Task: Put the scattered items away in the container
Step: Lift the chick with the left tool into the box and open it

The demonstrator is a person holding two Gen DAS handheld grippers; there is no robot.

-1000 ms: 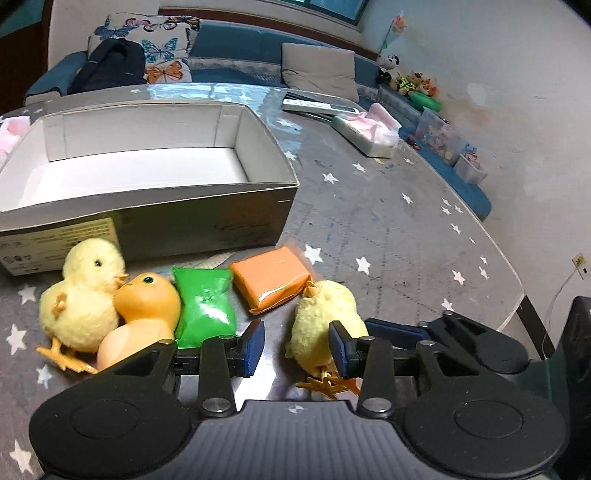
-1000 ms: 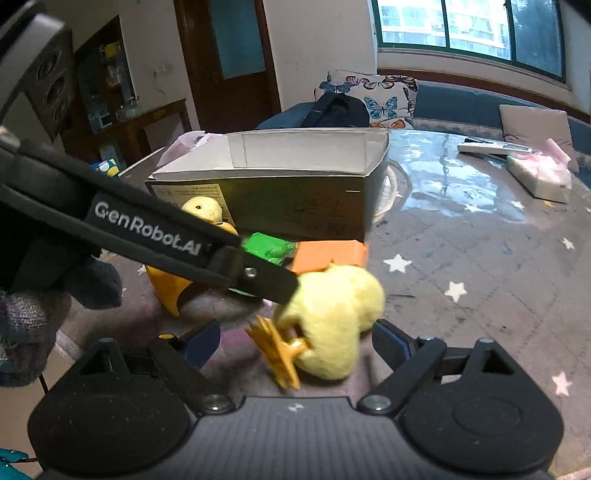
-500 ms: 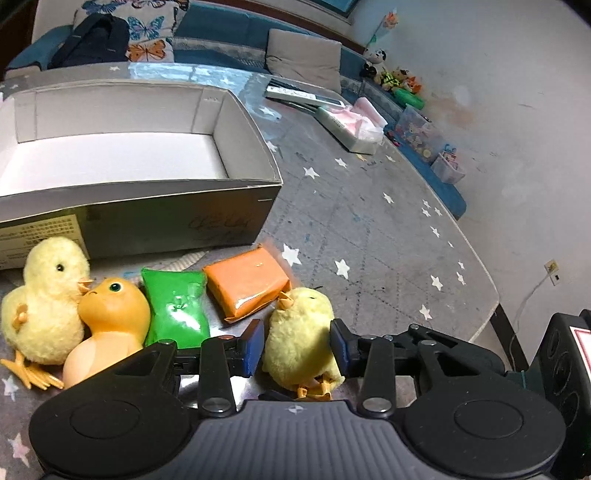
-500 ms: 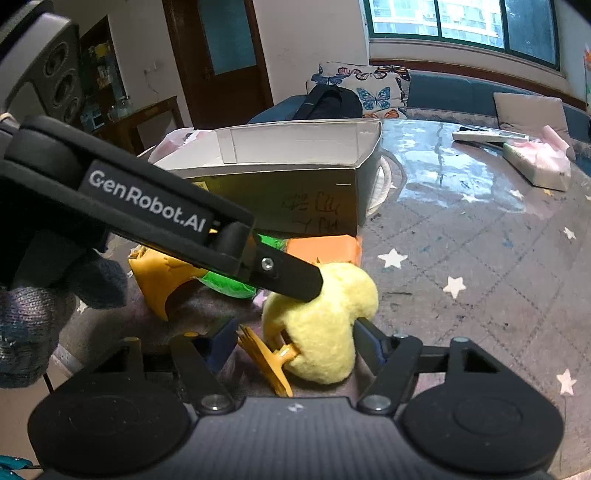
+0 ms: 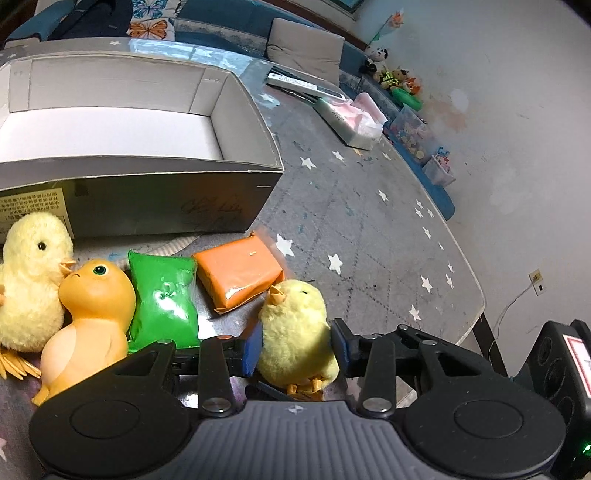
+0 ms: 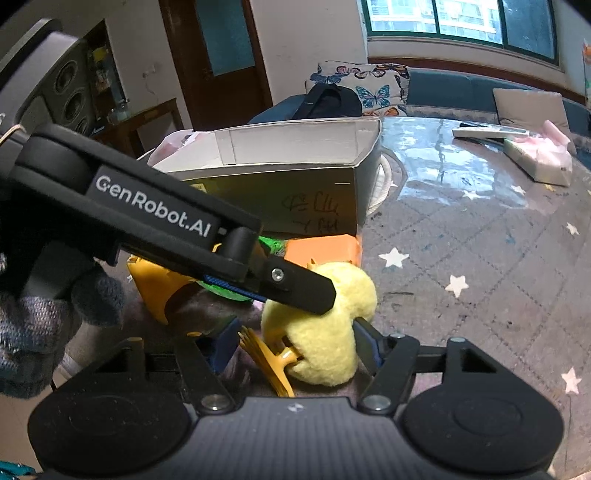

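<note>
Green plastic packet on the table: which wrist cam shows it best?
Left wrist view. The green plastic packet lies almost fully visible between the orange rubber duck and the orange packet. The right wrist view shows only green slivers, mostly hidden behind the left gripper's black finger.

A blue sofa (image 5: 221,22) with cushions lines white walls beneath a window (image 6: 461,22).

Left tool (image 5: 295,349) opening around yellow chick (image 5: 295,332), open box (image 5: 236,122) behind
</note>
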